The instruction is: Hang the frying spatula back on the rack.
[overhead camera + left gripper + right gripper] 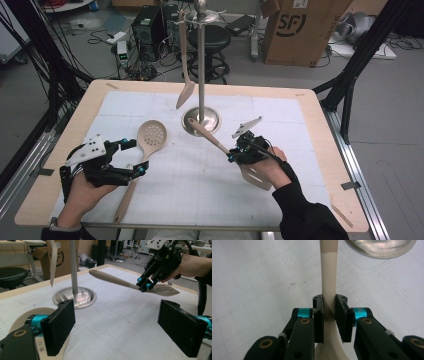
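- The right gripper (235,152) is clamped on the slotted spatula (254,176), its pads pinching the neck where the handle widens into the blade; the spatula is lifted off the mat, its handle end aimed up toward the rack's base (201,121) and its blade low by the person's right hand (272,167).
- The left gripper (131,156) rests over the mat with its jaws spread wide and nothing between them; the perforated spoon (151,135) lies flat just beside it, untouched.
- One utensil (185,75) already hangs from the rack (201,60); the step in hand looks like hanging the spatula there too.
- To do it well: keep the squeeze firm, since the neck is smooth and tapered and could slide; raise the handle end clear of the base and pole before swinging in.
- The handle tip must meet a free hook at the rack's top; whether the handle has a hanging hole I cannot tell from here, so approach slowly and check.
- Avoid knocking the hanging utensil; release only once the weight sits on the hook.
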`<state>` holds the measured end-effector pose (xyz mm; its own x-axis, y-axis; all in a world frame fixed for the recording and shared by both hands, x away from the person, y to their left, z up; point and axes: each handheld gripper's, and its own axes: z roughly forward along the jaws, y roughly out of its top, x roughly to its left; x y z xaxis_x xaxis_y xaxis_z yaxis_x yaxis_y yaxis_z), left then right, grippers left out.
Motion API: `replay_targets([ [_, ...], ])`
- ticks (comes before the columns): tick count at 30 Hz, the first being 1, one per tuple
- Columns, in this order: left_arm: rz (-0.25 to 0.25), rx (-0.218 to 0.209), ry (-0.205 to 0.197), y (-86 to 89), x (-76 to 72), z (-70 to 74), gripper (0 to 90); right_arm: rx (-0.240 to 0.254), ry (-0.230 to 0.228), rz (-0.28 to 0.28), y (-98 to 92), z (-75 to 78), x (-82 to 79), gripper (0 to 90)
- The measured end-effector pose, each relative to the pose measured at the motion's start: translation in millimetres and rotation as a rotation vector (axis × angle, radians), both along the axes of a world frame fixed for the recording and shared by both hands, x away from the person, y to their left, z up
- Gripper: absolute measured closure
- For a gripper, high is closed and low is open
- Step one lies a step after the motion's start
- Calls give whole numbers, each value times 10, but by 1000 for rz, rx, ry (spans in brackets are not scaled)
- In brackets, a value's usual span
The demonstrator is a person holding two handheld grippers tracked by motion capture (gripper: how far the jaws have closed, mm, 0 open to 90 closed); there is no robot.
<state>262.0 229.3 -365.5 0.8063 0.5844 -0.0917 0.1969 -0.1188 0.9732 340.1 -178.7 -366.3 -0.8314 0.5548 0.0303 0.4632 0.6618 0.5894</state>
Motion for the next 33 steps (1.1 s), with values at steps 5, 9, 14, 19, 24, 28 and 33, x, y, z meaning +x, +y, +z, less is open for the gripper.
replay_targets([
  [5, 0, -1, 1, 2, 0, 0, 151, 41, -25, -14, -54, 47, -14, 784],
  [9, 0, -1, 2, 1, 2, -2, 151, 98, -48, -39, -129, 82, -26, 783],
  [14, -1, 0, 3, -6, 3, -7, 151, 148, -92, -51, -222, 151, -55, 784],
  [19, -1, -1, 3, -9, 4, -7, 151, 195, -131, -57, -304, 239, -82, 784],
  [24, -1, 0, 3, -11, 6, -7, 151, 244, -162, -65, -364, 313, -108, 784],
  [28, -3, 2, 2, -10, 7, -4, 151, 273, -188, -76, -399, 357, -121, 784],
  [33, -3, 1, 1, -10, 6, -1, 151, 319, -232, -103, -440, 410, -140, 784],
])
